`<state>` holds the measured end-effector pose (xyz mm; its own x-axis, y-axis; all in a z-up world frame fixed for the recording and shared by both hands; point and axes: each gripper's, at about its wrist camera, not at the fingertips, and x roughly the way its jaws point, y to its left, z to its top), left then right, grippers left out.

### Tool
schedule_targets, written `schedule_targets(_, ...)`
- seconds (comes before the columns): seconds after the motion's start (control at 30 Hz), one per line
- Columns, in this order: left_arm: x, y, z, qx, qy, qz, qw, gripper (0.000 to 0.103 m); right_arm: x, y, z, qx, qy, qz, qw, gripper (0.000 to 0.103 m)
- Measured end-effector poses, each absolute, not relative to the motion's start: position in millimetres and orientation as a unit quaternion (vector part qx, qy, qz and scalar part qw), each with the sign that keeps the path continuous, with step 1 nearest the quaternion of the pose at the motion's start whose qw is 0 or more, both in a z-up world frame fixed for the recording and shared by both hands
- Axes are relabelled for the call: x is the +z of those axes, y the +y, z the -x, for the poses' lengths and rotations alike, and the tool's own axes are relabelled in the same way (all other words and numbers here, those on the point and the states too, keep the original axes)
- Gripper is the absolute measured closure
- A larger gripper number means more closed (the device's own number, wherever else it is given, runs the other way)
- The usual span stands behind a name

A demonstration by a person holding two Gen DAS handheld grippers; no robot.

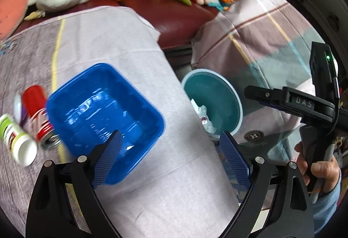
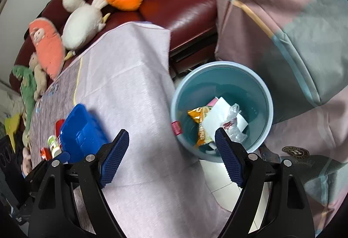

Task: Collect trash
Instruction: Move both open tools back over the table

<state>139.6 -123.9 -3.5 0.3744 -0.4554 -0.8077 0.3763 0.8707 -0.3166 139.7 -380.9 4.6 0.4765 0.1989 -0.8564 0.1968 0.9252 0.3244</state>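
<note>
Looks like we're mostly through: wrappers and a plastic bag sit in the teal bin beside the bench. Both the left hand-held gripper and right hand-held gripper gape, holding nothing. The bottles by the blue tub probably remain.

Maroon leather sofa; tiled floor

Your tub sits on the table, cans just left of it. The bin stands right of the table, wrappers inside, sofa behind.
</note>
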Motion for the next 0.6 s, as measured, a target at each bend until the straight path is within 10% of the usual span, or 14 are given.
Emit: schedule_targets(0.6,-9,38,-126,-0.135,0.493,0.151,0.846,0.011,38,-254,-142,0.063,0.53,-0.083,0.842,0.02)
